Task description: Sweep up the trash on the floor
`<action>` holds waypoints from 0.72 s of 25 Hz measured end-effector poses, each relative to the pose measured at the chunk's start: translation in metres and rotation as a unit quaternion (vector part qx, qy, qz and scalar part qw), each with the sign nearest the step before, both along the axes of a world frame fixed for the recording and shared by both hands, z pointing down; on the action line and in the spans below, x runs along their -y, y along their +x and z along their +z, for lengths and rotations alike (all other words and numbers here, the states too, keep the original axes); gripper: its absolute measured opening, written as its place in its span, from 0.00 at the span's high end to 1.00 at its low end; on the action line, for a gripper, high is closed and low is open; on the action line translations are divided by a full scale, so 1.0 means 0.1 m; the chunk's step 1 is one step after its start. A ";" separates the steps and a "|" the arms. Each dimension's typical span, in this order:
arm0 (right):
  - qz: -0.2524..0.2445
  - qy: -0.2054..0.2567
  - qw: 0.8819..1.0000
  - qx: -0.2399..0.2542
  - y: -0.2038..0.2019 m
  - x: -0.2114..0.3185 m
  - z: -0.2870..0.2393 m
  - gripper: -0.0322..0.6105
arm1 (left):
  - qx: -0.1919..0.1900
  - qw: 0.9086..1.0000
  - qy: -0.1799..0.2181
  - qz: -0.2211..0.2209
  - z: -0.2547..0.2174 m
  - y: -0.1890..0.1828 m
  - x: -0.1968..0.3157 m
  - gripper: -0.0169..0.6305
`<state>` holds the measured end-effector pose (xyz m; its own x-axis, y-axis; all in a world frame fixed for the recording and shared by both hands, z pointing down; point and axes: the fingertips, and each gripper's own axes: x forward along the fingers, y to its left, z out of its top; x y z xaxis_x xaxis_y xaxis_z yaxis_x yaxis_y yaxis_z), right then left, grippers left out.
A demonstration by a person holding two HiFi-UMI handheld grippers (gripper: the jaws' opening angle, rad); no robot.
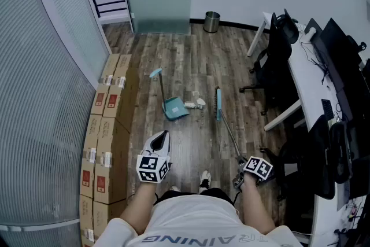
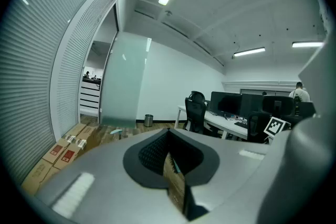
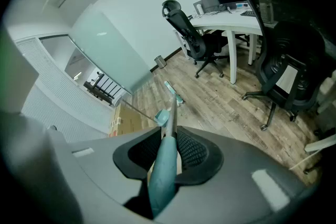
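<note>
Jaws on my left gripper (image 2: 169,157) are pressed together with nothing between them. Those on my right gripper (image 3: 167,150) pinch the teal grip of the broom (image 1: 226,124), and its thin shaft runs straight out from them, down to the head resting on the wood floor (image 1: 185,61).

Off to the right of the right jaws I see a long white desk (image 1: 309,75) carrying dark monitors. Left of the left jaws, a row of cardboard boxes (image 1: 107,124) lines the ribbed wall. Black chairs (image 1: 276,46) stand along the desk's near edge, to the right of the broom head.

Ahead of the left jaws, well apart from them, the teal dustpan (image 1: 175,107) sits on the floor with its handle standing up. Far beyond both pairs of jaws, a small metal bin (image 1: 211,21) stands against the back wall.

The trash (image 1: 199,104), a few pale crumpled bits, lies ahead of both jaws, just beside the dustpan's right edge and left of the broom head.
</note>
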<state>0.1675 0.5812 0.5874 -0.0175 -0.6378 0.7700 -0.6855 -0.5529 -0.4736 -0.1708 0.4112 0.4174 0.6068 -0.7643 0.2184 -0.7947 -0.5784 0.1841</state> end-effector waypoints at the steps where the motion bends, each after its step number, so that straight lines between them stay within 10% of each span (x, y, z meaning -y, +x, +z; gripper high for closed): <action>1: 0.000 0.000 1.000 0.000 0.01 0.01 0.00 0.78 | 0.000 1.000 0.000 -0.001 0.00 0.01 0.00 0.97; 18: -0.037 -0.006 0.999 -0.013 0.21 0.35 0.01 0.78 | 0.007 1.000 -0.008 -0.008 0.05 0.32 0.20 0.97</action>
<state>0.1884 0.5459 0.5885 -0.0445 -0.6269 0.7778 -0.7367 -0.5053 -0.4494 -0.1392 0.3910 0.4220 0.5918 -0.7699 0.2385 -0.8060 -0.5632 0.1821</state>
